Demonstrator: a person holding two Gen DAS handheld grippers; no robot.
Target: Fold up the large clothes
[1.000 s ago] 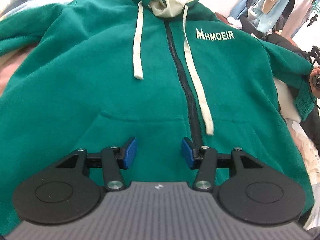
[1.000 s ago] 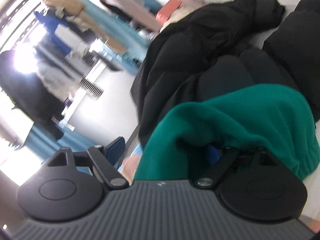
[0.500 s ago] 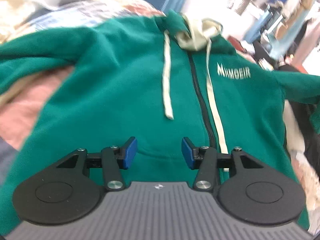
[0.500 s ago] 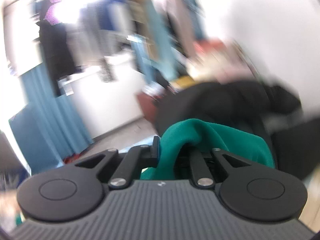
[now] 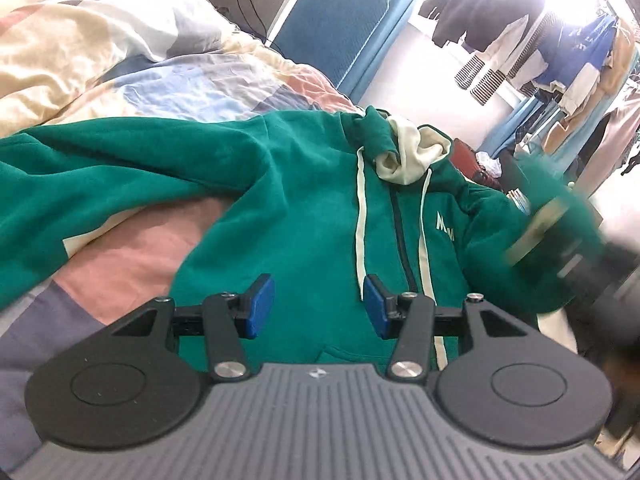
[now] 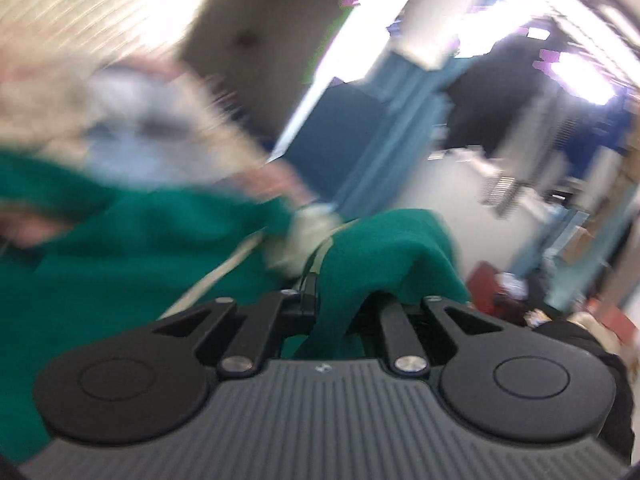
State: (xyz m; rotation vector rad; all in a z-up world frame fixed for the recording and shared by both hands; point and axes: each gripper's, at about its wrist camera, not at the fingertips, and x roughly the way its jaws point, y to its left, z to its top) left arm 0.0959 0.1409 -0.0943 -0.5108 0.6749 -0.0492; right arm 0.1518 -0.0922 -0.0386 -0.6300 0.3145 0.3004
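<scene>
Since a second ago: right hand-held gripper swung up from beside the black coats and across toward the hoodie's chest, clamped on the right sleeve. Carried inward, probably to lay that sleeve over the front as the first fold. Left hand-held gripper open, nothing between its blue pads, hovering over the lower front near the zip, likely to pin the body down. Green hoodie face-up on the bed's patchwork quilt; other sleeve stretched far out. Drawstrings loose across the chest, apt to get trapped. Hanging clothes well behind.
</scene>
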